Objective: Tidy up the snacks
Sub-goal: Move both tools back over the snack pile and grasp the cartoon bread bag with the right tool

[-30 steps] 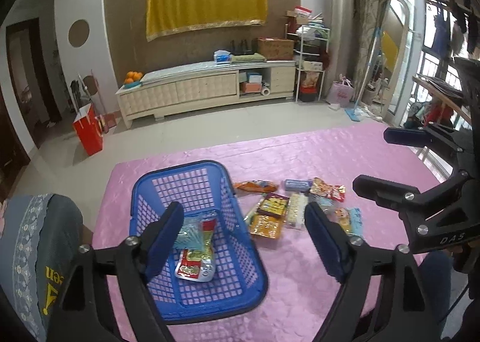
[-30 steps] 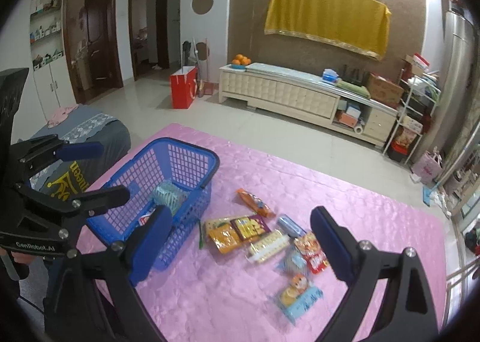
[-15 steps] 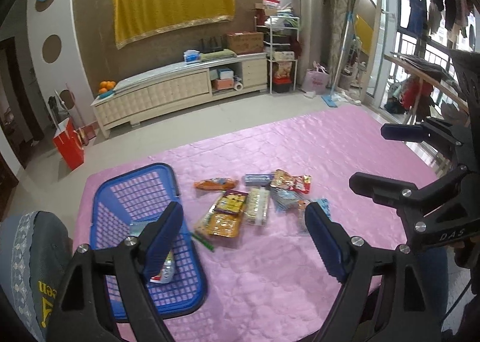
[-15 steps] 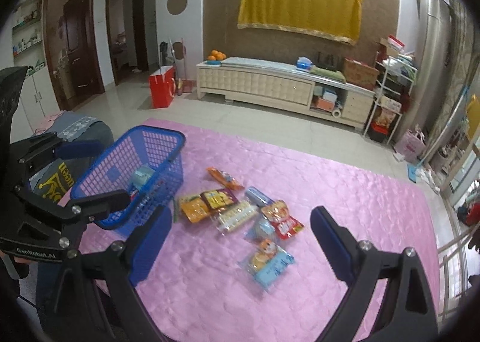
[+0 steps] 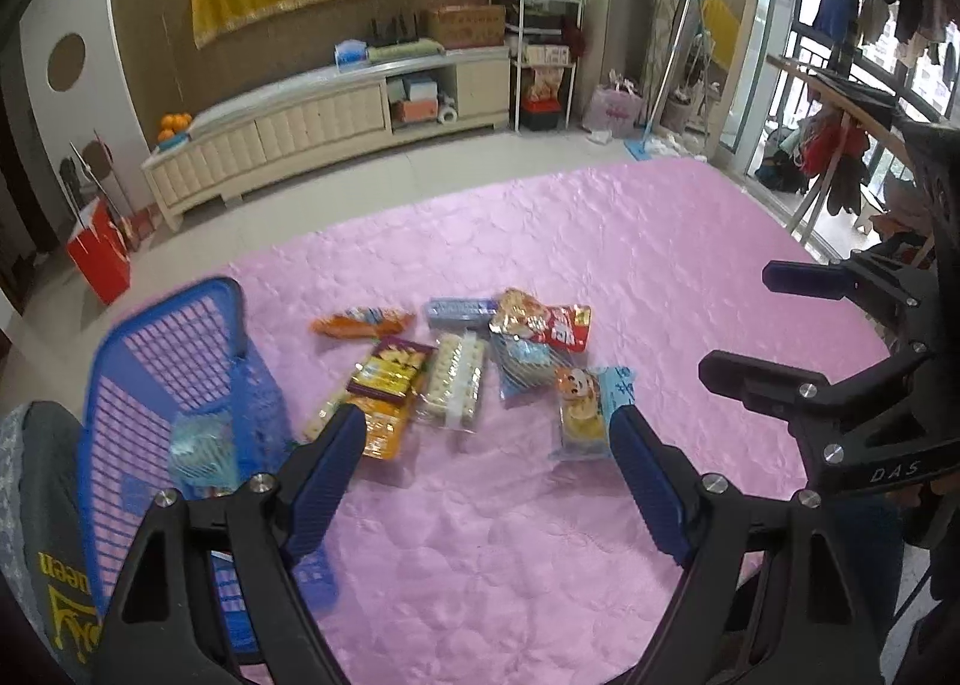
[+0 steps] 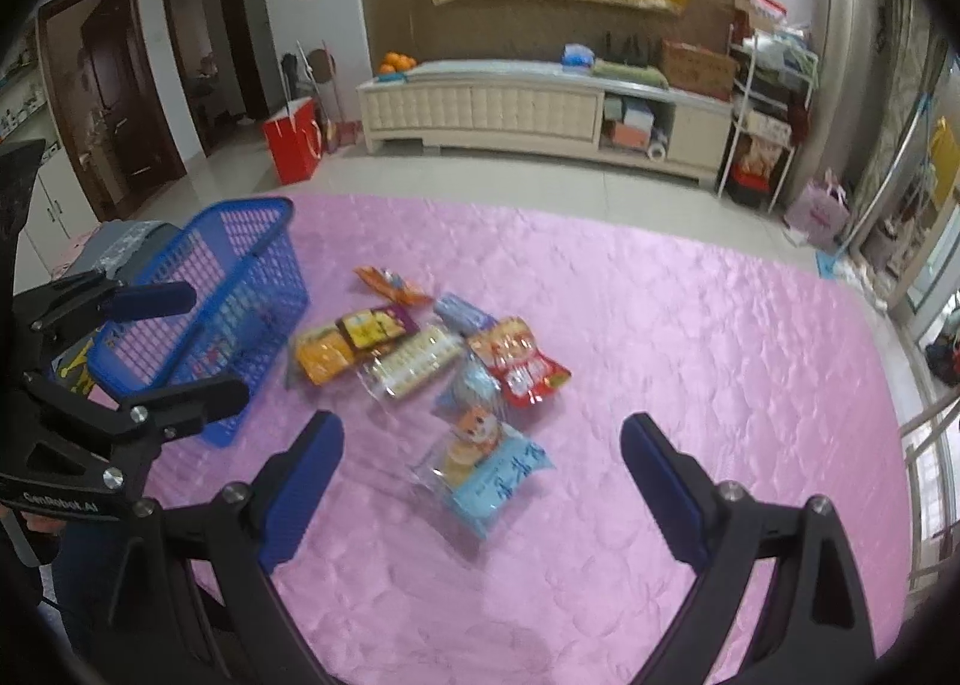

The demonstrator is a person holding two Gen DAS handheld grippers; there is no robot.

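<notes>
1. Left wrist camera looks forward and steeply down past its own fingers onto the pink tablecloth (image 5: 540,535), at close range.
2. Right wrist camera faces likewise from the right side.
3. Both share the snack pile (image 5: 480,367) (image 6: 432,361), blue basket (image 5: 168,361) (image 6: 240,277) and far cabinet (image 5: 312,120) (image 6: 510,108).

Both claws (image 5: 486,445) nearer the snack pile (image 5: 480,367).

"DAS" on the right tool (image 5: 780,325), "CenRobot.AI" on the left tool (image 6: 186,343)
</notes>
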